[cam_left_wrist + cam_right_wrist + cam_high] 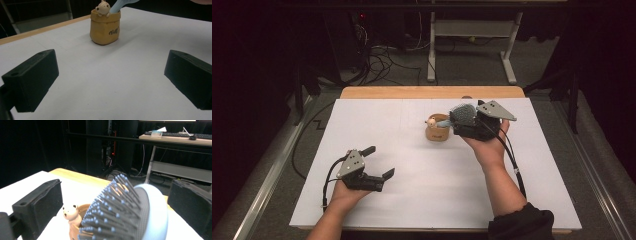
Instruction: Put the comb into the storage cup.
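Note:
A tan sack-shaped holder point(437, 133) point(105, 30) with a small bear figure point(431, 121) point(70, 213) on its rim stands at the middle of the white table top point(412, 180). A light blue hairbrush point(463, 114) point(125, 212) stands in it, handle point(117, 7) down and bristled head up. My right gripper point(461, 121) point(115, 195) is at the brush head, open, with the head between its jaws; the left pad stands well apart from the bristles. My left gripper point(379, 161) point(111, 77) rests low at the front left, open and with nothing between its jaws, pointing at the holder.
A wooden strip point(432, 92) runs along the table's far edge. Beyond it are a white desk frame point(472, 30) and loose cables point(382, 60) on the floor. Metal rails point(272, 175) flank the table.

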A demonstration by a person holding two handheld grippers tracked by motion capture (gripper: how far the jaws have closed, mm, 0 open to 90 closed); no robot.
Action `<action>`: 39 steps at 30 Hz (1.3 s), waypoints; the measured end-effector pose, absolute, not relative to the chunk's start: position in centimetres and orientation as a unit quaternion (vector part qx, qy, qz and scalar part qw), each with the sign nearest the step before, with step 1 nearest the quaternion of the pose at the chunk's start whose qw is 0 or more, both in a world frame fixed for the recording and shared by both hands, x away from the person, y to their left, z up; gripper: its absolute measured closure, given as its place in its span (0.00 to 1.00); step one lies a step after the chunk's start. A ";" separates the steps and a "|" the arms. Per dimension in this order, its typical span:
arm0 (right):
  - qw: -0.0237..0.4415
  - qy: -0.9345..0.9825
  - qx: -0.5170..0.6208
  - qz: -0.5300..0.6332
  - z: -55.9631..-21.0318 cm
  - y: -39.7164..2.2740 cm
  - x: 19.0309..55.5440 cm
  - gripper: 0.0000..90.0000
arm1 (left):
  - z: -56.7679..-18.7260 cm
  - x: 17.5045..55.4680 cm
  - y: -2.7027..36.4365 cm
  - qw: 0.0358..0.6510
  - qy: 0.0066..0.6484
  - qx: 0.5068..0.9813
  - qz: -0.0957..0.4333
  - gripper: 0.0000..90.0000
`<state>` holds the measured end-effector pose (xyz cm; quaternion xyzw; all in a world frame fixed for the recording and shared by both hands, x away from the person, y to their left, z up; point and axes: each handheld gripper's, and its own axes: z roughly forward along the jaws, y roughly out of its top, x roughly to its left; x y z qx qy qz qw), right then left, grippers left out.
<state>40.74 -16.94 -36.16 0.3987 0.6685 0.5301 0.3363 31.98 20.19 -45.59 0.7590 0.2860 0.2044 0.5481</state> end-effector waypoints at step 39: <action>0.306 0.709 0.392 0.499 -44.3 -20.3 34.4 0.00 | -45.6 32.0 20.8 0.547 0.299 0.755 0.203 0.00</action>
